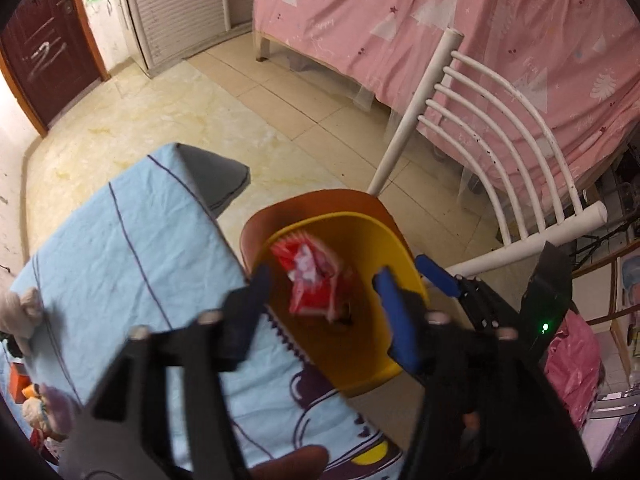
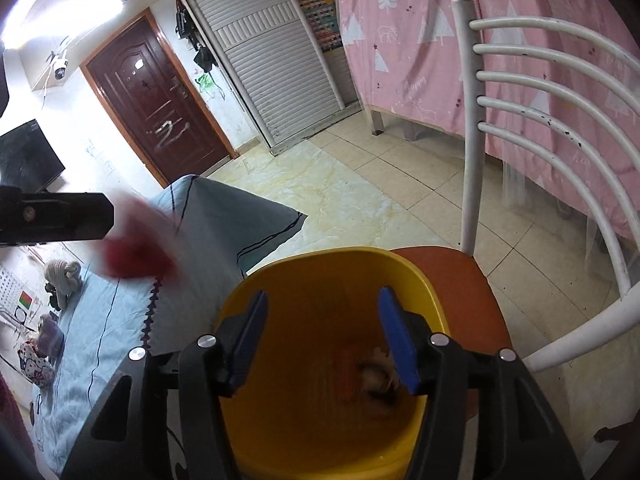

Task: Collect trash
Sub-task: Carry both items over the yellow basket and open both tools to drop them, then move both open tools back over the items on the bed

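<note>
A yellow bin [image 1: 360, 352] stands on a chair's orange seat [image 1: 256, 236]. In the left wrist view a red and white wrapper [image 1: 312, 280] is in mid-air over the bin's mouth, blurred, between the fingers of my open left gripper [image 1: 324, 296] and touching neither. My right gripper [image 2: 322, 334] is open and empty just above the bin [image 2: 320, 276], with brownish scraps [image 2: 376, 372] on the bin's floor. The right gripper also shows in the left wrist view [image 1: 492, 272]. In the right wrist view the left gripper's tip [image 2: 72, 220] is at the left with the red wrapper [image 2: 136, 248] blurred beside it.
A table with a light blue cloth [image 1: 120, 248] sits left of the bin. The white chair back [image 1: 500, 152] rises to the right. A pink-sheeted bed [image 1: 440, 32] lies behind, and tiled floor [image 1: 160, 120] stretches toward a brown door [image 2: 156, 104]. Soft toys [image 2: 60, 276] lie on the cloth.
</note>
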Tool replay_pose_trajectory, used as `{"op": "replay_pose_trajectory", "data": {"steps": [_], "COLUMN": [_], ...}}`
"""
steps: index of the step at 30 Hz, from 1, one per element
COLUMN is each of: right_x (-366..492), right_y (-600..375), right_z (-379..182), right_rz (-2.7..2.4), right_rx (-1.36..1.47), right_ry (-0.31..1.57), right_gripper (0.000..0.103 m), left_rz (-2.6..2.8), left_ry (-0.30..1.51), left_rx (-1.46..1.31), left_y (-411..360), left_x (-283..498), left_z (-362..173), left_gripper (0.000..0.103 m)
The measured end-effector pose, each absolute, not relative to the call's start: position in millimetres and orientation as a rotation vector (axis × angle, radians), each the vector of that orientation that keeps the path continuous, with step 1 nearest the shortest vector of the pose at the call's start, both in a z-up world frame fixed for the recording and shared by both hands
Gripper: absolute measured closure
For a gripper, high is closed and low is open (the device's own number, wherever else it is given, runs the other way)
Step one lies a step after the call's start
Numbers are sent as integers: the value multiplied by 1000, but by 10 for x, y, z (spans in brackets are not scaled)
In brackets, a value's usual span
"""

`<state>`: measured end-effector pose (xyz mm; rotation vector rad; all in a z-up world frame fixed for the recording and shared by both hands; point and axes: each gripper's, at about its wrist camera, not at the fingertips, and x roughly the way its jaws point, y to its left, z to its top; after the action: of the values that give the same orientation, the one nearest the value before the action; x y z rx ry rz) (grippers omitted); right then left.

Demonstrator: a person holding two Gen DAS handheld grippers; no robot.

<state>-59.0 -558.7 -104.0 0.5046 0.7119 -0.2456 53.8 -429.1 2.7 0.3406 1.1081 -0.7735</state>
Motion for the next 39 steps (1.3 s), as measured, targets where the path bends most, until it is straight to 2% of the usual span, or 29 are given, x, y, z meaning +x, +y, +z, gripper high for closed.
{"op": "replay_pose_trajectory", "data": {"steps": [8,19,39], "right_x": [-613,-518,12], "right_y": [-5544,-5209,-4132], "right_z": [-955,-628,-192], "right_rz": [-248,-205,-42], "right_rx": [492,431,269], "right_ry": [703,682,696], "right_gripper": [51,51,50], "left_rz": [-777,-752,-544], "left_ry": [1103,1063,988], "left_rx": [342,279,176], "left_y": [-4273,-3793,-2081], "left_x": [473,552,901], "left_z": [88,352,695], "left_gripper": [40,40,37]}}
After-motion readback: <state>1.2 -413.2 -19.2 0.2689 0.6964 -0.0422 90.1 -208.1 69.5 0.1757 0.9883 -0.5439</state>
